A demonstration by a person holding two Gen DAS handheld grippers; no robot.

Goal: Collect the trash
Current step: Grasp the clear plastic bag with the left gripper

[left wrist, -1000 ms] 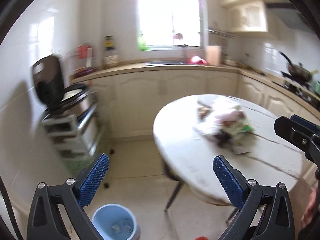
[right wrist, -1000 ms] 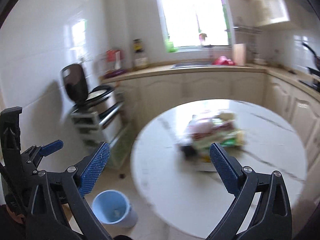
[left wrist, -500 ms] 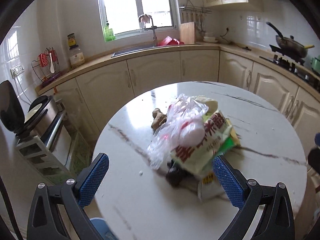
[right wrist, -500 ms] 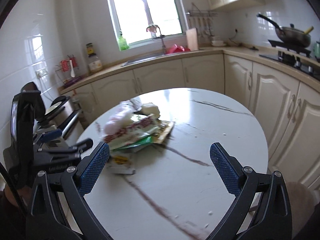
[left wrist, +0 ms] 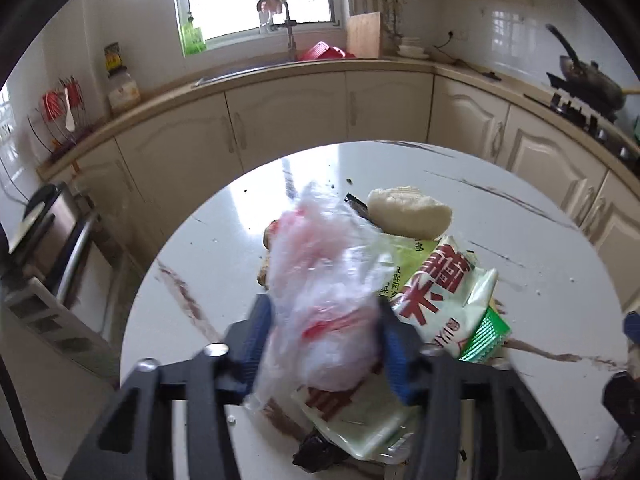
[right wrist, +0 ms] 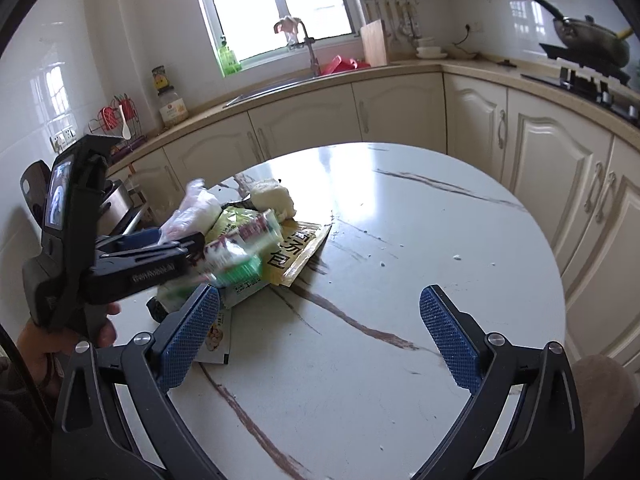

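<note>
A pile of trash lies on the round white marble table (left wrist: 540, 240). My left gripper (left wrist: 320, 332) is shut on a crumpled clear plastic bag with red print (left wrist: 320, 288); it also shows in the right wrist view (right wrist: 192, 208). Beside it lie a white and green snack packet with red characters (left wrist: 448, 296), a pale bun (left wrist: 408, 212) and a dark scrap (left wrist: 316, 456). In the right wrist view a yellow packet (right wrist: 298, 252) lies under the pile. My right gripper (right wrist: 320, 332) is open and empty above the table's near side.
Cream kitchen cabinets (left wrist: 288, 128) curve behind the table, with a sink and tap (left wrist: 288, 40) under the window. A stove with a wok (right wrist: 592, 48) stands at the right. A metal rack with a rice cooker (left wrist: 44, 248) stands at the left.
My left gripper moved forward over the pile and closed on the clear plastic bag. The right gripper stayed open and moved a little closer to the table.
</note>
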